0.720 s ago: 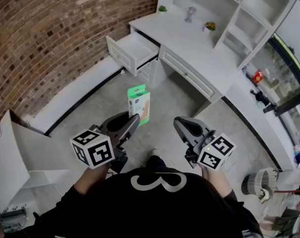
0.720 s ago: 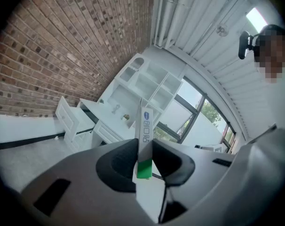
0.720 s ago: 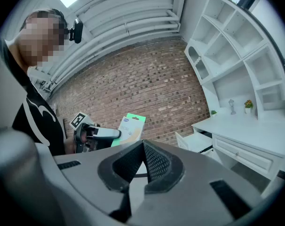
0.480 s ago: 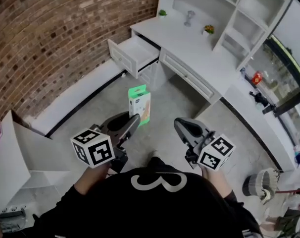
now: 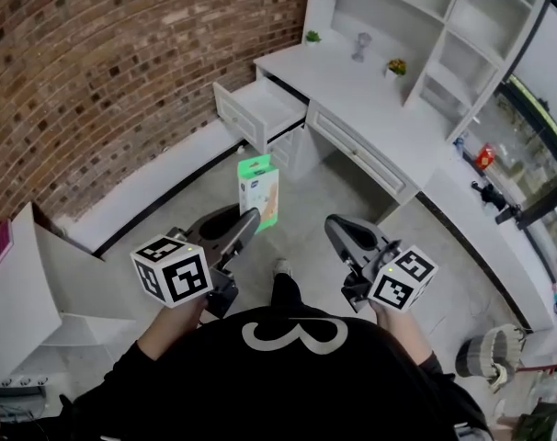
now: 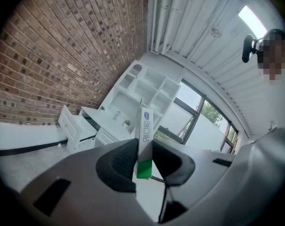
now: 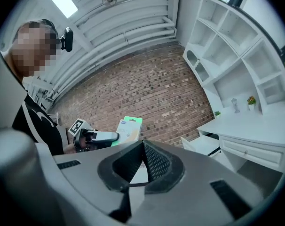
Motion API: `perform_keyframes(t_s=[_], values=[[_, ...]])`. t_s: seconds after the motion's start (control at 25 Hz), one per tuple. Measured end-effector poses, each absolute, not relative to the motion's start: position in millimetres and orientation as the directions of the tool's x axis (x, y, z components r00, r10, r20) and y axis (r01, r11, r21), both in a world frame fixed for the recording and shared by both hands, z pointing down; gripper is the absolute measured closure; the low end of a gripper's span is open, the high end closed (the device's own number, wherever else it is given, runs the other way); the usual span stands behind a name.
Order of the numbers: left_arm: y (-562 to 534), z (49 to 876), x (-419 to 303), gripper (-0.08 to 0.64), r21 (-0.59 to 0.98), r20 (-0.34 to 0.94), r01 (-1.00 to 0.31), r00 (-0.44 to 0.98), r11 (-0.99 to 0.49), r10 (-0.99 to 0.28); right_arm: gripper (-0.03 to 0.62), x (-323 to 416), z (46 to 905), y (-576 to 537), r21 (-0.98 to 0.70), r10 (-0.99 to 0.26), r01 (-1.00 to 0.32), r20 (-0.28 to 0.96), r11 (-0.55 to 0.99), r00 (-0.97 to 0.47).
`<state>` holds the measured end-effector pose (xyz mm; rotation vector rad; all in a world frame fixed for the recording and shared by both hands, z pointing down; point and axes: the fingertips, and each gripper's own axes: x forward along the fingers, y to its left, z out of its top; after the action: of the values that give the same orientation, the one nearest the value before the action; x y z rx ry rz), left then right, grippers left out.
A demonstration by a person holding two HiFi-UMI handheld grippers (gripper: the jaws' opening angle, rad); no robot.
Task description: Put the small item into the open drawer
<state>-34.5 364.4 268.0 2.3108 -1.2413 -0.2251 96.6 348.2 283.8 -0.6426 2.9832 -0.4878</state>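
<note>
A small green and cream box (image 5: 258,187) is seen clamped between the two pads of the left tongs (image 5: 245,222), gripped by its lower part, with its green-topped end raised. In the left gripper view the box is shown edge-on, pressed on both sides by the dark pads. It is held over the grey floor (image 5: 306,200), well apart from the open drawer (image 5: 237,116) and not inside it. The drawer is pulled out from the left end of the white tabletop (image 5: 370,99), beside the brick wall (image 5: 122,62), and only its white interior can be made out. The right tongs (image 7: 142,144) are seen clenched, the pads meeting at their tips with nothing gripped between them, and are held level beside the left tongs, apart from the box. On the tabletop, against the shelf unit (image 5: 444,26), three small things are set in a row: a green plant (image 5: 312,37), a clear goblet-like piece (image 5: 362,46) and a pot of yellow flowers (image 5: 396,66). What is kept in the upper compartments of the shelf unit cannot be made out. A second drawer front (image 5: 352,145) under the tabletop is seen pushed in.
</note>
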Motion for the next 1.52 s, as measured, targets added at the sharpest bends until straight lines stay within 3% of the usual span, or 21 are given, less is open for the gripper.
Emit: perform_keyframes(t_s=[0.52,1.52], values=[[302.8,283.0,-67.0,0.463,0.503,0.133,-0.768,0.522,-0.397,-0.842,0.581,61.8,300.7,274.4,-0.353,-0.359,-0.336,-0.002,0.873,-0.933],[-12.7,363.3,-84.1,0.463,0.604,0.333,-0.752,0.54,-0.264,-0.773,0.581,28.7,372.4,-51.2,-0.511,-0.347,-0.352,0.108,0.784,-0.932]])
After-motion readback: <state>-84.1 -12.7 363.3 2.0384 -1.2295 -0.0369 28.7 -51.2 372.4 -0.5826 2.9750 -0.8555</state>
